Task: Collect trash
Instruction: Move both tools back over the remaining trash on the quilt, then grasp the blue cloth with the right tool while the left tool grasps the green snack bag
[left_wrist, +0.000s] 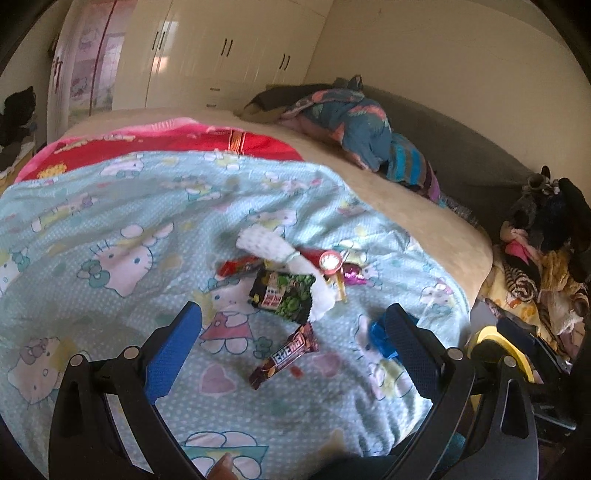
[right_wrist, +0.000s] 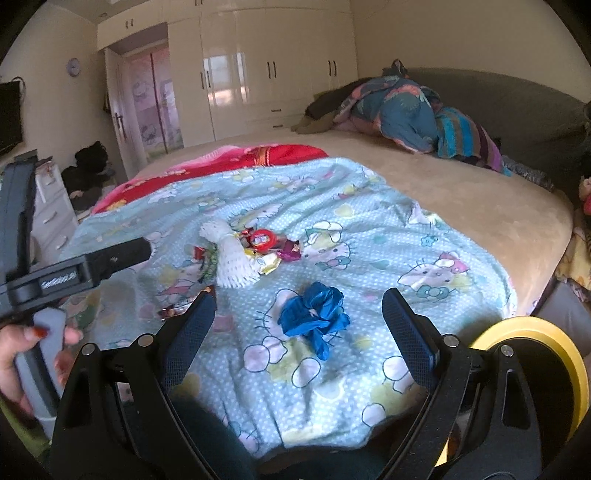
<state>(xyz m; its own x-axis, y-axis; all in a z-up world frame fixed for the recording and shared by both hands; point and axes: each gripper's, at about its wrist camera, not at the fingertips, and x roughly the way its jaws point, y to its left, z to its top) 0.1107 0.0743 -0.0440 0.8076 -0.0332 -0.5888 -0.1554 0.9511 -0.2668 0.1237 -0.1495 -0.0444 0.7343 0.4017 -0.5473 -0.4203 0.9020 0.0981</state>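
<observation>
The left tongs (left_wrist: 291, 354) are wide open and hold nothing. The brown snack bar wrapper (left_wrist: 283, 356) lies on the bed's blue cartoon sheet (left_wrist: 110, 229), directly ahead of them and between the two blue pads (left_wrist: 171, 354), not yet touched. Its long axis runs diagonally, from the near left up to the far right, so it does not lie square to the gap, and the tongs would probably need a small turn to close across its narrow side.

The right tongs (right_wrist: 299, 332) are also fully open and empty. The crumpled blue wrapper (right_wrist: 314, 317) lies between their fingers, near the sheet's near edge, and it has no clear long axis. Each piece is therefore nearer to its own tongs.

Farther toward the middle of the bed is a heap of other trash: a dark green packet (left_wrist: 284, 295), a white foam net (right_wrist: 232, 264), a round red lid (right_wrist: 263, 238). A yellow-rimmed container (right_wrist: 546, 354) stands off the bed's near right corner, possibly the bin.
</observation>
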